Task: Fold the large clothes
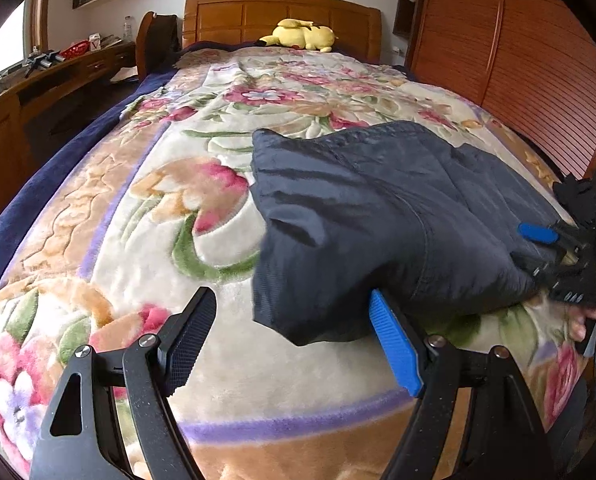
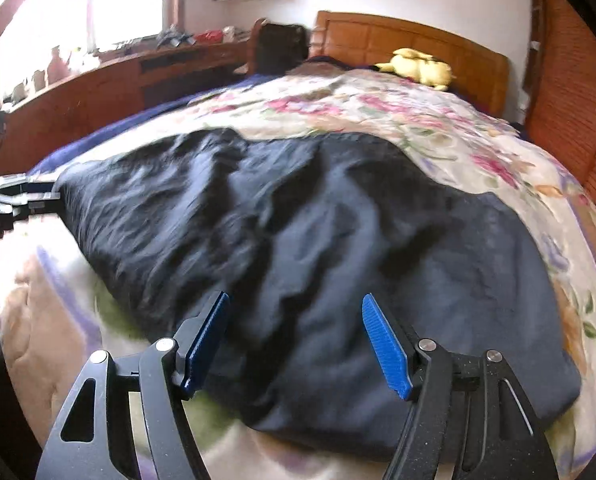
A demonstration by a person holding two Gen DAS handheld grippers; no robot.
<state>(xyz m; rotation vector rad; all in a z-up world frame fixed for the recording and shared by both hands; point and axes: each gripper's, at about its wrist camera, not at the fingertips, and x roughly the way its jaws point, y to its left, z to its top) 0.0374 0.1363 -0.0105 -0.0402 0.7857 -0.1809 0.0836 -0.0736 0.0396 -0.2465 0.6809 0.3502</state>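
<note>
A dark navy garment (image 1: 398, 216) lies folded in a bundle on the floral blanket (image 1: 158, 208); in the right wrist view (image 2: 318, 260) it fills the middle. My left gripper (image 1: 294, 324) is open at the garment's near left corner, its blue finger (image 1: 394, 344) touching the cloth edge. My right gripper (image 2: 296, 340) is open, just above the garment's near edge. The right gripper also shows in the left wrist view (image 1: 554, 248) at the garment's right end. The left gripper shows at the far left of the right wrist view (image 2: 22, 196).
A yellow plush toy (image 1: 302, 36) lies by the wooden headboard (image 1: 278, 16). A wooden desk (image 1: 58, 76) with clutter runs along the left. A slatted wooden wardrobe (image 1: 518, 60) stands on the right. The floral blanket (image 2: 438, 120) stretches beyond the garment.
</note>
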